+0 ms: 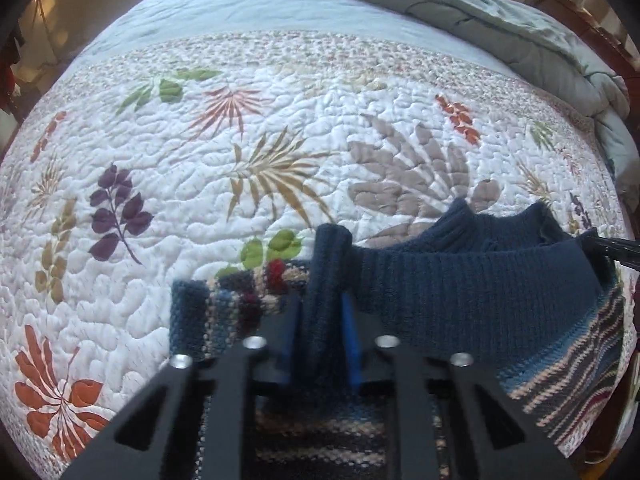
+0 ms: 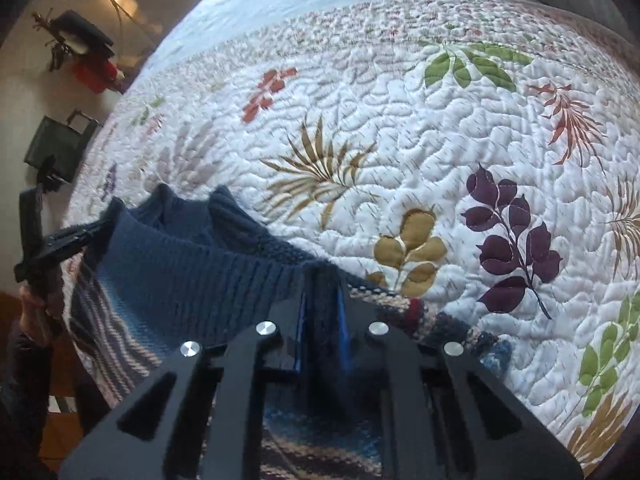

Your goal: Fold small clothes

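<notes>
A small knit sweater [image 1: 472,280] with a navy ribbed hem and a striped body lies near the front edge of the bed. My left gripper [image 1: 322,312] is shut on a bunched part of the navy hem. My right gripper [image 2: 322,312] is shut on the same sweater [image 2: 184,272] at another part of the hem, which stretches taut between the two. In the left wrist view the other gripper [image 1: 612,248] shows at the right edge, pinching the hem. In the right wrist view the other gripper [image 2: 76,236] shows at the left, also on the hem.
The bed is covered by a white quilt [image 1: 280,152] with coloured leaf prints. A rumpled pale blue duvet [image 1: 480,12] lies at the far end. Beyond the bed's left side stand a dark bag [image 2: 56,148] and a red object [image 2: 94,74] on the floor.
</notes>
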Motion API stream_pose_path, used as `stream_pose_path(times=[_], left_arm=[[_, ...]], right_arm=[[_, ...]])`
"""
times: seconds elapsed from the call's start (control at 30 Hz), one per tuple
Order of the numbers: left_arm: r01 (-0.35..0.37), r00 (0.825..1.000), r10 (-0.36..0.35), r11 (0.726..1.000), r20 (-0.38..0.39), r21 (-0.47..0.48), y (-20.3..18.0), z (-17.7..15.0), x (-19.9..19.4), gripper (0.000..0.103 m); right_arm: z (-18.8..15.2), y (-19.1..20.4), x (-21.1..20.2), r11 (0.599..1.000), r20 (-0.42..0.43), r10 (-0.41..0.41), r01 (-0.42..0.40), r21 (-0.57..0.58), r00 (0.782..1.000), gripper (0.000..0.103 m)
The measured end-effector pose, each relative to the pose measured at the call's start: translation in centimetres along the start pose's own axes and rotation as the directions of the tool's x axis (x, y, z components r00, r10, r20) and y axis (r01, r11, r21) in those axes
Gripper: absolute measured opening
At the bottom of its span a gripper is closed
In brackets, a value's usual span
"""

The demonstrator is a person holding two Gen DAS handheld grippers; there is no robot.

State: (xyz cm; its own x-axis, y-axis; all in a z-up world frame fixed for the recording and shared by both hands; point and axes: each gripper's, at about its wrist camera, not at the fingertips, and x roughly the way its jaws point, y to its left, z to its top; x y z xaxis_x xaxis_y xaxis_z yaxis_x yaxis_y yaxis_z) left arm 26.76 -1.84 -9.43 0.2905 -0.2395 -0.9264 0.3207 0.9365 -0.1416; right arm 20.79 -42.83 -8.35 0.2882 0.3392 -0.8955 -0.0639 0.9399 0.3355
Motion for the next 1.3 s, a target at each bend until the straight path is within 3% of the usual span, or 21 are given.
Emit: stream_pose_path(times=[0.2,0.37,0.47,0.6,0.63,0.73,0.87,0.93,1.07,1.2,1.3], left_arm=[[0.034,0.996,-0.026,0.995,0.090,-0.089,1.1,0.8,-1.4,0.010],[-0.056,0.997,0.059,0.995,0.041,-0.079,0.9,0.2,2.5,0.010],[-0.111,0.991,0.113,0.993,0.074,-0.028,-0.2,-0.2,2.4,0.011],[-0.108,0.991,0.113,0.992,0.071,-0.070,-0.1,-0.5,0.2,0.020],[-0.114,0.990,0.121,0.990,0.077,-0.087,-0.1,-0.8,-0.8,0.029],[-0.123,0.986,0.131,0.989,0.104,-0.083,-1.1,-2.6,-4.2,0.047],[-0.044,0.992,0.045,0.999,0.120,-0.017,-4.1,-5.9,-7.0,0.051],[-0.006,0.993,0.002,0.999,0.116,0.036,-6.1,-7.3,-7.6,0.051],[0.042,0.995,-0.050,0.994,0.081,0.097,-9.6,-8.9,-6.0,0.051],[0.017,1.000,-0.018,0.996,0.009,0.089,-10.4,-9.5,-2.3,0.051],[-0.027,0.999,0.023,0.990,0.027,0.142,-10.8,-10.2,-1.0,0.057]], right_arm=[[0.1,-1.9,-3.7,0.995,0.139,0.043,-0.055,0.084,0.989,0.010],[0.0,-4.0,-0.4,0.986,0.081,-0.017,0.004,0.166,0.997,0.010],[-0.7,-4.2,1.2,0.983,0.071,-0.044,0.030,0.181,0.996,0.010],[-1.3,-3.4,-0.9,0.982,0.099,-0.041,0.022,0.190,0.994,0.024],[-1.7,-3.0,-1.7,0.982,0.102,-0.045,0.026,0.186,0.994,0.025],[-4.1,-1.6,-4.7,0.985,0.123,-0.061,0.040,0.166,0.991,0.030],[-9.4,0.3,-8.1,0.975,0.120,-0.165,0.145,0.166,0.979,0.045],[-12.4,0.4,-9.0,0.971,0.107,-0.154,0.131,0.199,0.982,0.048],[-16.8,-0.2,-9.3,0.958,0.086,-0.111,0.084,0.273,0.990,0.048],[-18.6,-1.2,-8.2,0.943,0.051,-0.106,0.084,0.323,0.993,0.049],[-19.3,-2.0,-6.3,0.928,0.006,-0.112,0.102,0.357,0.994,0.049]])
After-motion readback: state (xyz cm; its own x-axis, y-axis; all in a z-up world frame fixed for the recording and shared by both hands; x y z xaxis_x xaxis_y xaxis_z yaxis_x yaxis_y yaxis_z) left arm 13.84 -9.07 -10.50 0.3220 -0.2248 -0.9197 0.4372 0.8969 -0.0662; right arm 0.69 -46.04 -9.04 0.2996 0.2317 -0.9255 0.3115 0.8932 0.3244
